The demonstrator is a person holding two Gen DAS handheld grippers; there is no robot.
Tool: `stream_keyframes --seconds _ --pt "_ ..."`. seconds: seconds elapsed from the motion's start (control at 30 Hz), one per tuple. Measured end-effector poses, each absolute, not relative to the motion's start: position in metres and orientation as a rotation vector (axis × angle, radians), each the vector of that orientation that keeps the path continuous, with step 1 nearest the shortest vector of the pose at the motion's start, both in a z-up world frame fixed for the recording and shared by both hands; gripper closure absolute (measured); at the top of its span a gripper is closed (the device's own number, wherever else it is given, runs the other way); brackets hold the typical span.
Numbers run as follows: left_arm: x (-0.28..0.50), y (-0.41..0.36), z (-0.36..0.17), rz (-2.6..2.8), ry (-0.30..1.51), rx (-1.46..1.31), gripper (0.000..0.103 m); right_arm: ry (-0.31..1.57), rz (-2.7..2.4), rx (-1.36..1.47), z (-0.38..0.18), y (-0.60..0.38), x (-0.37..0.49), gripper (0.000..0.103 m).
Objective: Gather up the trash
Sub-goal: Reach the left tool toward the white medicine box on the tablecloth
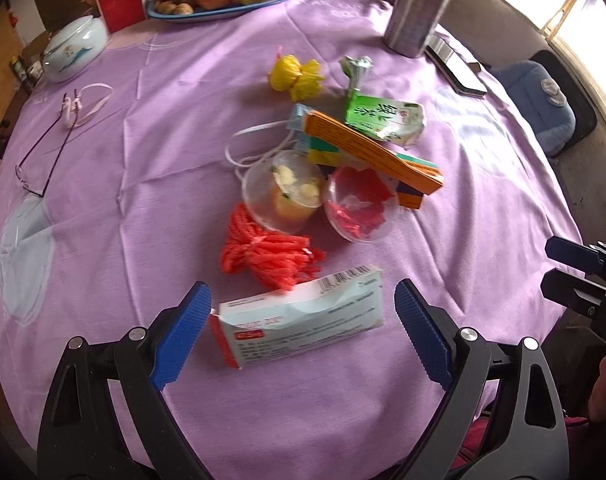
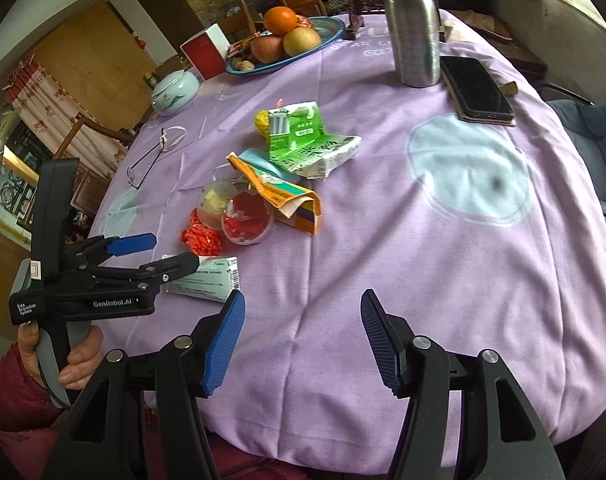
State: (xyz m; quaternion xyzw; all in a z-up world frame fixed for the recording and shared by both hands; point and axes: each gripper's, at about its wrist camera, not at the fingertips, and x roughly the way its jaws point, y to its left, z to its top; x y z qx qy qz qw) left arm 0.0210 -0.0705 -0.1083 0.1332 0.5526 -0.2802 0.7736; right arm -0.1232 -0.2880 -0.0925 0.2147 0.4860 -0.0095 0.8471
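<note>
- a lilac tablecloth (image 2: 443, 280) covers the round table.
- the white medicine box (image 1: 303, 316) lies near the front edge, between the left gripper (image 1: 303, 332)'s spread fingers, untouched.
- the right gripper (image 2: 303, 336) hangs open over bare cloth, empty.

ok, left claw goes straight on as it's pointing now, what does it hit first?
Most likely the white box: it lies between the open left claw fingers, untouched. Depth unclear; the right view suggests the claw is above it.

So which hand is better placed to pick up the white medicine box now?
Left. The left tongs are open with the white medicine box between the fingers. The right tongs are open over bare cloth, beside the box.
</note>
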Motion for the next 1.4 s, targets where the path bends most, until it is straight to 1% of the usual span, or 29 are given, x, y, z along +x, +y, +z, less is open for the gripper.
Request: stream_keyframes --seconds 0.6,0.8,1.07,1.4 --pt "0.01 -0.098 -0.116 -0.641 1.209 0.336 0.013 1.027 -0.021 0.472 -0.096 -0.295 -0.127 0.043" --pt "0.008 -0.1 -0.125 -0.635 1.235 0.346 0.013 1.031 -0.009 0.468 -0.097 -0.295 -0.126 0.043" --pt "0.009 -0.089 -0.131 -0.597 1.246 0.347 0.013 1.034 0.005 0.468 -0.097 -0.293 -0.12 0.043" --pt "0.018 -0.053 -0.117 -0.528 1.223 0.302 0.013 1.031 0.038 0.458 -0.095 -0.286 -0.112 0.043"
